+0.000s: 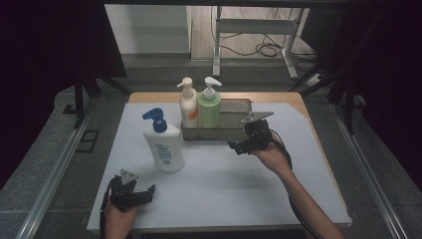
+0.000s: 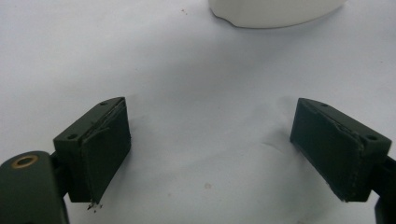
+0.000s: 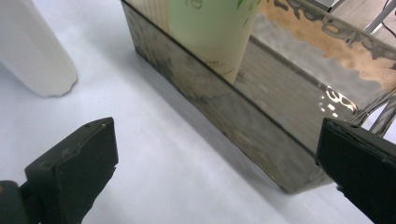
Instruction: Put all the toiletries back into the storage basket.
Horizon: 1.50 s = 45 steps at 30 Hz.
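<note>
Jaws apart, pale green pump bottle (image 1: 209, 105) upright

Pale bottles, grey metal, black jaws on white.

White worktop (image 1: 219, 179) with tan wooden rim at far edge; white bottle (image 1: 164, 147) with blue pump and blue-printed label; cream bottle (image 1: 188, 105) with orange label and white pump; light-green bottle (image 1: 209, 108) with white pump; dull silver-grey metal tray (image 1: 234, 130), mottled brownish reflections on its wall; matte black left hand-held gripper (image 1: 137, 195) and right hand-held gripper (image 1: 238, 145), each topped with grey plate.
</note>
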Each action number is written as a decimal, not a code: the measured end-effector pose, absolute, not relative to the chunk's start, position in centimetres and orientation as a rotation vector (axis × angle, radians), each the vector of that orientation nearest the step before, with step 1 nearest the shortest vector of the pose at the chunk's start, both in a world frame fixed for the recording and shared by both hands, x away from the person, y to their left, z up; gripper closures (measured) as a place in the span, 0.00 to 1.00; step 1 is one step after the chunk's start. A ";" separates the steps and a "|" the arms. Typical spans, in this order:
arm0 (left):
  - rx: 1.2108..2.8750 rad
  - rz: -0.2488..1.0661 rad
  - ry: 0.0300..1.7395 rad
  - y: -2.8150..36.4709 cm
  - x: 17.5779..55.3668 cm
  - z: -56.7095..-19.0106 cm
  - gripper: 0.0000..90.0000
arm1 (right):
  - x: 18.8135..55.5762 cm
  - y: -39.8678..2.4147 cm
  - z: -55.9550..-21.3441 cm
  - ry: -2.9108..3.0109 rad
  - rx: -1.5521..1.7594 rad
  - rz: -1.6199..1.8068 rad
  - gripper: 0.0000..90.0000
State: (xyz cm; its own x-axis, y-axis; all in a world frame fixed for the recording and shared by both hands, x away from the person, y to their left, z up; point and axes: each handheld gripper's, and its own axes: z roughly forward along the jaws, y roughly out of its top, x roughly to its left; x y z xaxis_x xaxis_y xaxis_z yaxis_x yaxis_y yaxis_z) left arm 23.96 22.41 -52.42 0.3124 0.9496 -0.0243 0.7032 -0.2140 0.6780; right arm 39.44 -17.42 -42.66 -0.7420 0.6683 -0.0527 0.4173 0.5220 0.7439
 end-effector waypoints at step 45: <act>1.934 0.575 1.413 23.1 24.9 -50.4 0.43 | 34.0 -23.3 -48.5 2.424 0.988 1.069 0.03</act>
State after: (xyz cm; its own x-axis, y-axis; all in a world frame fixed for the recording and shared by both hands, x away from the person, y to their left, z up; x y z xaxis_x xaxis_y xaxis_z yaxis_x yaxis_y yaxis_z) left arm 24.92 23.12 -50.38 0.3182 0.9474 -0.0340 0.6546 -0.1936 0.7308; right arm 34.04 -23.34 -48.54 -0.7129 0.7013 -0.0068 0.4679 0.4828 0.7403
